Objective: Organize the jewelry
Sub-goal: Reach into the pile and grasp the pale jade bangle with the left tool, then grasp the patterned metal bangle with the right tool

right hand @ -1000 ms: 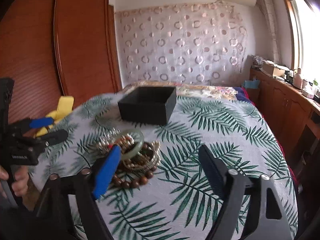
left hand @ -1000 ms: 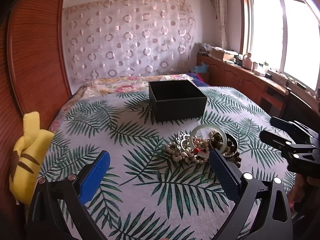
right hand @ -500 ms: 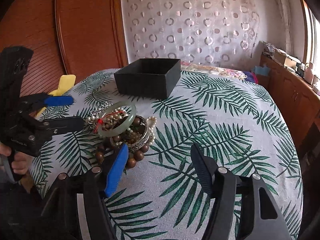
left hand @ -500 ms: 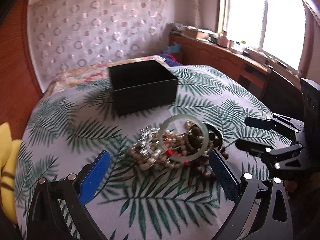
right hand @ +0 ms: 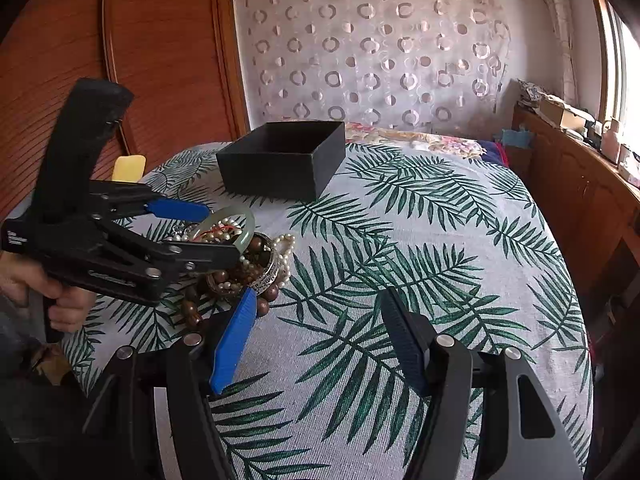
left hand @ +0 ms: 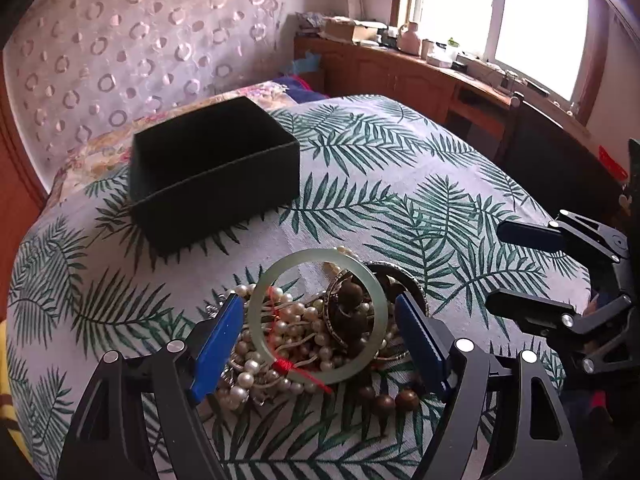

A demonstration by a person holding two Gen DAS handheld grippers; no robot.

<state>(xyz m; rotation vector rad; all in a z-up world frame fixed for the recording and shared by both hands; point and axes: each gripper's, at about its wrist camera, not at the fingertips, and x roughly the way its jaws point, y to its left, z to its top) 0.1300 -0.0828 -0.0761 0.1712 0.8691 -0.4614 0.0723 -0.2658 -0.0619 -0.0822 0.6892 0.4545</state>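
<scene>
Leafy green cloth covers the counter [right hand: 420,240] where we work, with a spotted curtain on the wall behind it. We see one black box [left hand: 212,176] on the cloth, and as far as we can tell it has nothing in it. That makes us think the job has only just begun, because all the jewelry [left hand: 320,320] sits in one heap near us, apart from the box.

We count what we can. We find one pale green bangle [left hand: 316,316] lying on top of the heap. We spot one wide silver bangle [right hand: 268,272] at the side. White pearl beads [left hand: 256,360] and brown wooden beads [left hand: 384,400] are tangled under them, and we cannot tell how many strings there are. A bit of red thread [left hand: 288,366] is tied on the green bangle.

We hold two claws. Our left claw [left hand: 320,344] is wide open, with one blue finger on each side of the green bangle, and it grips nothing yet. Our right claw [right hand: 320,340] is open too and holds nothing, over bare cloth just beside the heap.

Every piece is left to go into the box.
</scene>
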